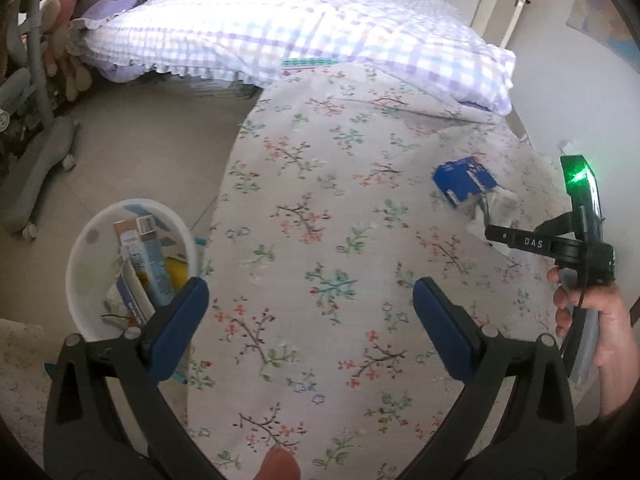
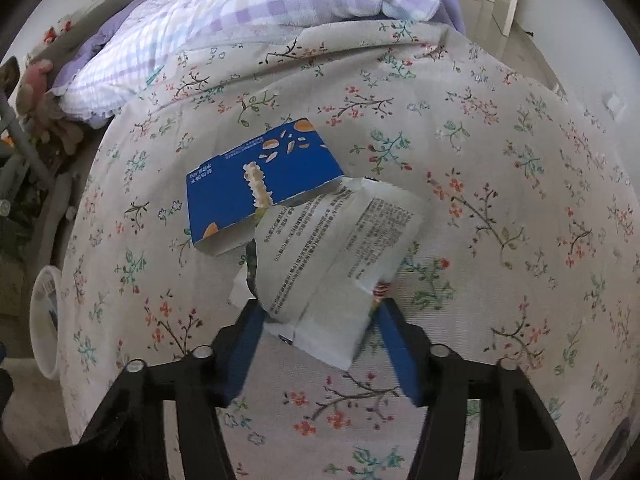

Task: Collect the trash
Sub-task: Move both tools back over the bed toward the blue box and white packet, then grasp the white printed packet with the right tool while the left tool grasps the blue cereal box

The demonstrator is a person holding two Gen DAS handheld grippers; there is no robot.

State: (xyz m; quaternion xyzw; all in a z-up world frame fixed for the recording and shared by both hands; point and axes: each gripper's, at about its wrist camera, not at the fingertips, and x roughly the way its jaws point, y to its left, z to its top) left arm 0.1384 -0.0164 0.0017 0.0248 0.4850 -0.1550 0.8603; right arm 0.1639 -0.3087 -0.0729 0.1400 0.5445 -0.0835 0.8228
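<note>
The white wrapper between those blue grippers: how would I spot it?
Find the floral bedspread. Mid-bed lie two pieces of trash touching: a blue carton and, nearer the right gripper, the white wrapper. It alone is white, crumpled and covered in small black print.

Glossy blue carton [image 2: 260,184] (cardboard) on woven bedspread [image 2: 480,240]

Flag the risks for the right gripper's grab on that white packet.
1. The right gripper straddles only the near end of the white packet, jaws open; closing there may crumple it or let it slip.
2. The blue carton touches the packet's far end and could be dragged along the bedspread.
3. The white bin sits off the bed's left edge, so the carry is long.
</note>
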